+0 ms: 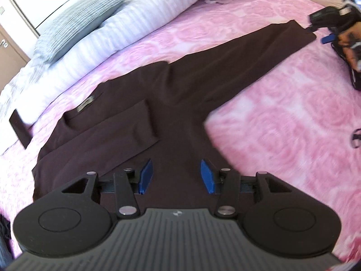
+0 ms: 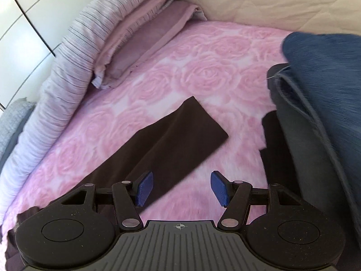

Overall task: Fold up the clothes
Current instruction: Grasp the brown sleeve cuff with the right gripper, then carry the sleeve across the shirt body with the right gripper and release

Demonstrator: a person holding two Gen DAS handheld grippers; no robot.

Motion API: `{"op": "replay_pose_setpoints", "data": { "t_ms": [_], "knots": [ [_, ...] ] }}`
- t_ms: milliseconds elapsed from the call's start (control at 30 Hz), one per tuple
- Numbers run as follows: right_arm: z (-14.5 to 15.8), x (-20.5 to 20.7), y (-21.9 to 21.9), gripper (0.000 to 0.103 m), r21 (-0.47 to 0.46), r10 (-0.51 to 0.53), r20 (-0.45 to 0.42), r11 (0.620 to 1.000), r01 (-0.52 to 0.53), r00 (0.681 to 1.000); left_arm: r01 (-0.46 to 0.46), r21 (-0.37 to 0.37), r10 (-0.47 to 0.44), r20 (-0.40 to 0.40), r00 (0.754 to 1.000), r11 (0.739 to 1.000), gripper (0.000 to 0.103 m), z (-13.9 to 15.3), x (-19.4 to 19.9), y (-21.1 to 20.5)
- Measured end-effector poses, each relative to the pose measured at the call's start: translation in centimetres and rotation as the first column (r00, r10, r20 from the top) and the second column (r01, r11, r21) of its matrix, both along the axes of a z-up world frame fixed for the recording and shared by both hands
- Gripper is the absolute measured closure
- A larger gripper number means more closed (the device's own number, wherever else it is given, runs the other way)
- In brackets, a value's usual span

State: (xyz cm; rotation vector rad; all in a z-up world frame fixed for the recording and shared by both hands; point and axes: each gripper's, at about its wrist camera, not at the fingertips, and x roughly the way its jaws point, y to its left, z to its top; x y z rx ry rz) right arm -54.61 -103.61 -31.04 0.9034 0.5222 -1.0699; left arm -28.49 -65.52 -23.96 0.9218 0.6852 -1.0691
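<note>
A dark brown long-sleeved knit top (image 1: 171, 103) lay spread flat on the pink rose-patterned bedspread (image 1: 270, 117). One sleeve (image 1: 108, 140) was folded in across the body on the left, with a small grey label (image 1: 85, 103) showing at the neckline just beyond it. The other sleeve (image 1: 255, 54) stretched out straight toward the far right.

The left gripper (image 1: 176, 177) hung over the near part of the top, its blue-padded fingers (image 1: 145, 176) spread wide with nothing between them. From its camera, the right gripper (image 1: 327, 31) showed far off to the right, held in a person's hand (image 1: 349, 45) just beside the cuff of the outstretched sleeve.

The right gripper (image 2: 181, 188), seen from its own camera, was also spread open and empty. Its left blue finger (image 2: 144, 188) sat above the edge of the long brown sleeve (image 2: 171, 140), while its right one was over bare bedspread (image 2: 203, 72). The squared cuff end lay flat further out.

Along the left side ran a rolled white striped duvet (image 2: 67, 67), with a folded mauve pillowcase (image 2: 146, 40) beside it and a grey ribbed cushion (image 1: 76, 24) resting on top in the left view. A pile of blue and dark grey clothes (image 2: 322, 90) rose on the right. A flat dark rectangular object (image 1: 20, 128) lay at the duvet's edge on the far left; I could not tell what it was.
</note>
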Motion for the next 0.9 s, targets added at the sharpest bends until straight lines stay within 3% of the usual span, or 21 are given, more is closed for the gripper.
{"op": "replay_pose_setpoints", "data": {
  "t_ms": [200, 500, 633, 833, 900],
  "knots": [
    [-3.3, 1.2, -2.8, 0.042, 0.017, -0.060, -0.057, 0.998, 0.061, 0.997, 0.014, 0.039, -0.015, 0.011, 1.000, 0.999, 0.060, -0.5, -1.0, -1.8],
    [-4.3, 0.9, -4.0, 0.043, -0.068, -0.108, 0.016, 0.992, 0.109, 0.994, 0.010, 0.078, -0.013, 0.030, 0.999, 0.997, 0.060, -0.9, -0.9, -1.9],
    [-4.3, 0.4, -3.0, 0.043, -0.050, -0.142, 0.053, 0.988, 0.144, 0.989, 0.020, 0.080, -0.023, 0.032, 0.999, 0.997, 0.060, -0.9, -1.1, -1.9],
    [-4.4, 1.3, -3.7, 0.043, -0.050, -0.110, 0.099, 0.992, 0.115, 0.989, 0.034, 0.083, -0.037, 0.037, 0.999, 0.996, 0.060, -1.0, -1.5, -1.8],
    [-4.1, 1.3, -3.9, 0.059, -0.040, -0.112, 0.110, 0.992, 0.117, 0.988, 0.039, 0.083, -0.042, 0.038, 0.998, 0.996, 0.060, -1.0, -1.7, -1.8]
  ]
}}
